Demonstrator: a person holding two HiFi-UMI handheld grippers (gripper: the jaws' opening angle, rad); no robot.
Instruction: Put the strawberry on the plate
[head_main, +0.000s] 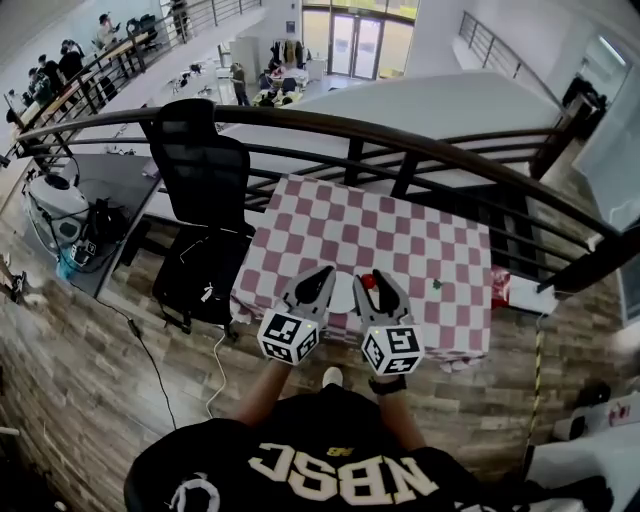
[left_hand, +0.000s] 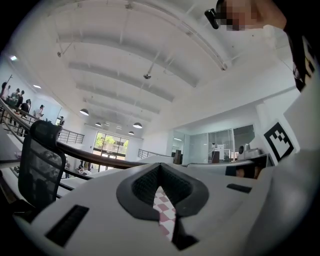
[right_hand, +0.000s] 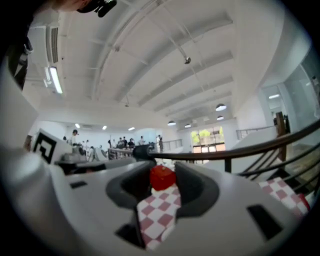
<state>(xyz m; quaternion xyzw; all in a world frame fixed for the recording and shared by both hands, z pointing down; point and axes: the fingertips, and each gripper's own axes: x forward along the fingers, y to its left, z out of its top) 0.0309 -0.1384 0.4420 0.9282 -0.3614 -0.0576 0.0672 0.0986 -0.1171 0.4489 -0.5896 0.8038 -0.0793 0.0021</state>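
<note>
Checkered tablecloth, strawberry between the right tongs

A curved dark metal railing edges a brown wood-plank floor. Against the railing stands a bench under a pink-and-white checked cloth, with a black mesh office chair just beside it. Beyond lie long desks and tall glazed doors. Round lamps hang below the white ribbed ceiling.
</note>
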